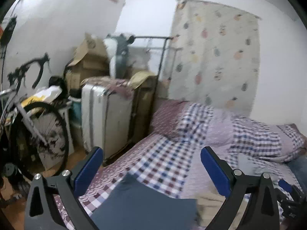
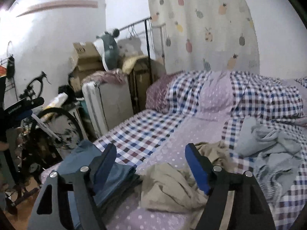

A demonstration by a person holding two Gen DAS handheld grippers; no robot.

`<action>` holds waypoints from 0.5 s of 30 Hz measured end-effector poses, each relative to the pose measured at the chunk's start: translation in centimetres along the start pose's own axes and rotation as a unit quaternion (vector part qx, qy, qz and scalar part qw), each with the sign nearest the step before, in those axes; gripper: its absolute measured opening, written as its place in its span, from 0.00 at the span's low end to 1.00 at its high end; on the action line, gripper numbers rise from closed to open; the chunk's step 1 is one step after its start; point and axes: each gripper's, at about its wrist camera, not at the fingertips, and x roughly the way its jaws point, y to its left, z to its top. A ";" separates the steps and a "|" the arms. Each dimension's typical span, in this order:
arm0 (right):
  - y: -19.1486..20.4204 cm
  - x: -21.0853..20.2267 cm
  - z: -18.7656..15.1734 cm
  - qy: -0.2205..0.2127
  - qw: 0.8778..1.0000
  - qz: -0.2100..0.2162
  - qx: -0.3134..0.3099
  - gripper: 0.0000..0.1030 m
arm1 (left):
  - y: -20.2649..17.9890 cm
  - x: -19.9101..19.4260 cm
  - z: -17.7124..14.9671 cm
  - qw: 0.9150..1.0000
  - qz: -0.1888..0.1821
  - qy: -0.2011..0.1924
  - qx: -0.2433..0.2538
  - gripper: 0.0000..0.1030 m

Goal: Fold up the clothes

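A folded dark blue garment [image 1: 142,205] lies on the checked bed sheet [image 1: 168,164] near the bed's left edge. My left gripper [image 1: 151,153] hangs above it, open wide with nothing between its blue pads. In the right wrist view the same blue garment [image 2: 119,178] sits under the left finger of my right gripper [image 2: 151,147], which is open and holds nothing. A crumpled beige garment [image 2: 168,187] lies just ahead of it on the sheet [image 2: 144,130]. A rumpled pale blue garment [image 2: 268,153] lies further right.
A bunched checked duvet [image 2: 239,99] fills the bed's far end below a fruit-print curtain [image 2: 201,28]. Left of the bed stand a silver suitcase [image 1: 105,118], a bicycle [image 1: 44,130], stacked cardboard boxes [image 1: 90,61] and a clothes rack [image 1: 161,57].
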 end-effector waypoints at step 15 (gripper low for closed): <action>-9.2 -24.5 3.5 -0.109 0.994 -0.019 -0.011 0.96 | -23.5 -13.7 0.7 0.976 -0.199 0.012 0.086 0.99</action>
